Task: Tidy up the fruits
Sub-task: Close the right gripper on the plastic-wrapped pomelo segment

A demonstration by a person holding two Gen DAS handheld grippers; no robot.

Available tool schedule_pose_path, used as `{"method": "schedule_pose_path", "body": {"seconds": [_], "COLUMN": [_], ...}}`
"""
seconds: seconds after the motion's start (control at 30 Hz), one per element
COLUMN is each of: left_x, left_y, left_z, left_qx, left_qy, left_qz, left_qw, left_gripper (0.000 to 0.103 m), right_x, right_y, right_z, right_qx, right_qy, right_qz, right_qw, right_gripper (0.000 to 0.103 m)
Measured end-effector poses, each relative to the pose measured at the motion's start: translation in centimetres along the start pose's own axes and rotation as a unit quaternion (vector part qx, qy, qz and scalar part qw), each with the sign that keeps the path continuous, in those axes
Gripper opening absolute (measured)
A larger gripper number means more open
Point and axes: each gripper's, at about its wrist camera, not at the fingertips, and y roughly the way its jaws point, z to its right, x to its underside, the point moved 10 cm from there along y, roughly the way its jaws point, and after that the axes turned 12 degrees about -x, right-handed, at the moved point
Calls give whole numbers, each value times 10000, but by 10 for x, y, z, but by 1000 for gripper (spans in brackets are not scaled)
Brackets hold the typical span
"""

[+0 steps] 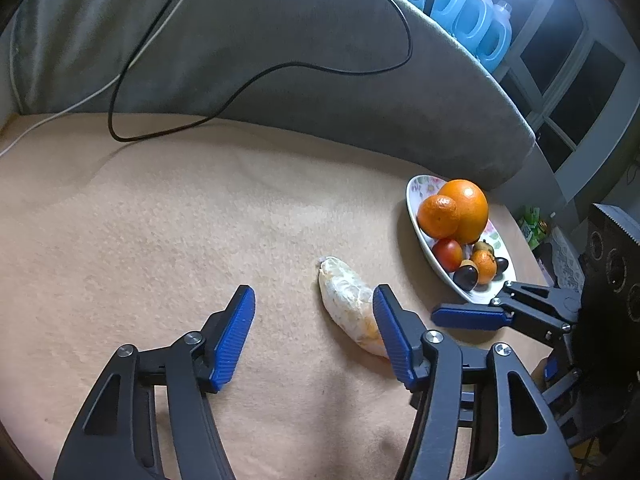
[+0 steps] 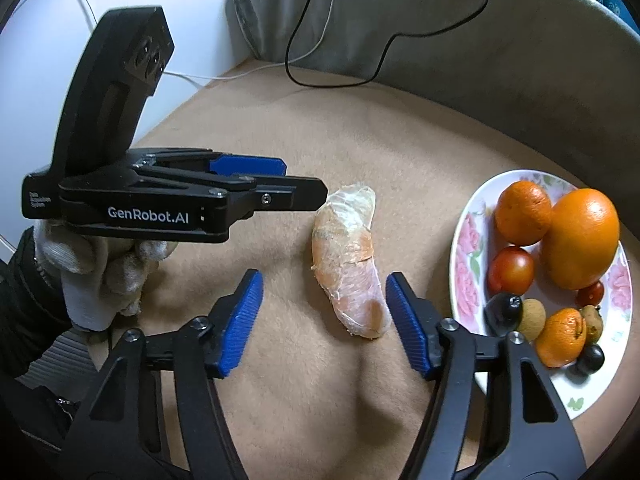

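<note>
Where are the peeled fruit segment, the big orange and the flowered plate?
Peeled fruit segment (image 2: 349, 261), right wrist view, middle of its pale skin.
Big orange (image 2: 582, 238), right wrist view, centre of its peel.
Flowered plate (image 2: 467, 240), right wrist view, bare left rim with pink roses.

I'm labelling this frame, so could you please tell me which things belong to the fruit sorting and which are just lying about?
Job:
peeled citrus segment
floral plate
large orange
tomato

Lying about:
black cable
white cable
blue bottles
grey cushion
</note>
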Motion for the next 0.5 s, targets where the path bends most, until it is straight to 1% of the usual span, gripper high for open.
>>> {"method": "schedule_pose_path", "body": {"seconds": [0.1,0.17,0.43,0.5], "left_x": [0,1,5,5], "left_y": [0,1,7,8], "left_z": [-1,1,10,12], "left_qx": [42,62,143,147], "left_qy": [-4,2,48,67], "left_qz": [-39,-60,-187,-202], "left_qw": [10000,10000,9997,9997], "left_gripper": [57,55,55,55], "right_x": [1,0,-5,-3], "right_y": [7,13,25,24], "right_z": [4,7,13,14], "right_qx": [70,135,352,396], "right_qy": [4,21,40,8], "right_qz": [-63,-94,-169,-177], "right_qw": [10000,9999,9992,9991], "right_gripper": [64,60,53,52]}}
